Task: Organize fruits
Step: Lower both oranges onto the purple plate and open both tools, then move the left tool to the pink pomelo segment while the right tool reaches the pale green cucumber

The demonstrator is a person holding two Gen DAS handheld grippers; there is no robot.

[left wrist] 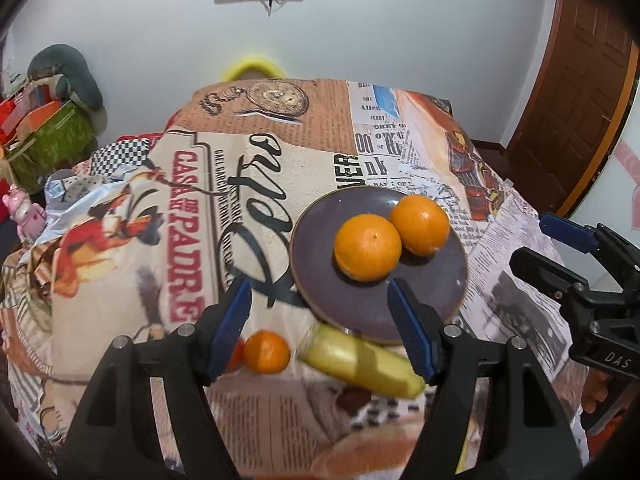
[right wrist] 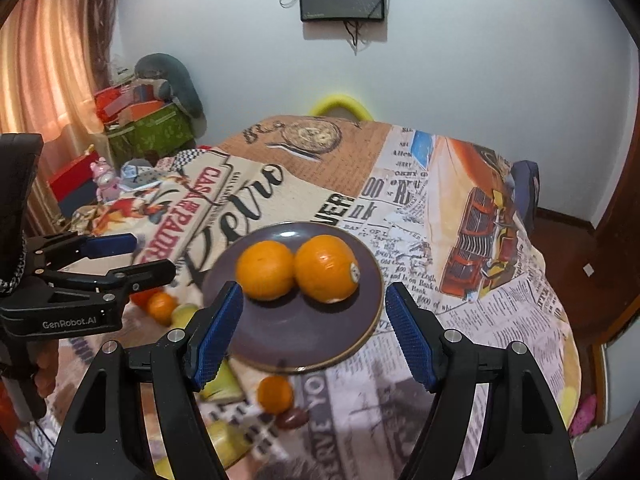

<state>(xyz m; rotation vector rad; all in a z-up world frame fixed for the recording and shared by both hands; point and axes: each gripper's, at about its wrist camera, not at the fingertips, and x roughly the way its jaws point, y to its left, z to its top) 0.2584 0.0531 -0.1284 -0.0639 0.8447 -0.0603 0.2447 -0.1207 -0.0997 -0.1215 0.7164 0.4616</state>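
Two oranges (left wrist: 368,249) touching at centre of purple plate (left wrist: 320,280), small tangerine (left wrist: 267,351) at 7 o'clock on table (left wrist: 132,264), left gripper (left wrist: 320,328) and right gripper (right wrist: 314,330) fingers open, empty

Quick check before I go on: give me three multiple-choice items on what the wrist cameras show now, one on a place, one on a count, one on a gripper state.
1. Where does the banana lie?
A. on the plate
B. on the tablecloth beside the plate's near rim
C. in a gripper

2. How many oranges are on the plate?
A. one
B. two
C. four

3. How does the right gripper stand?
A. open, nothing between its fingers
B. shut on an orange
C. shut on the plate rim

Answers:
1 B, it rests on the cloth just off the rim.
2 B, one orange sits beside a second orange, side by side.
3 A, its blue pads stand apart with only the plate seen beyond them.
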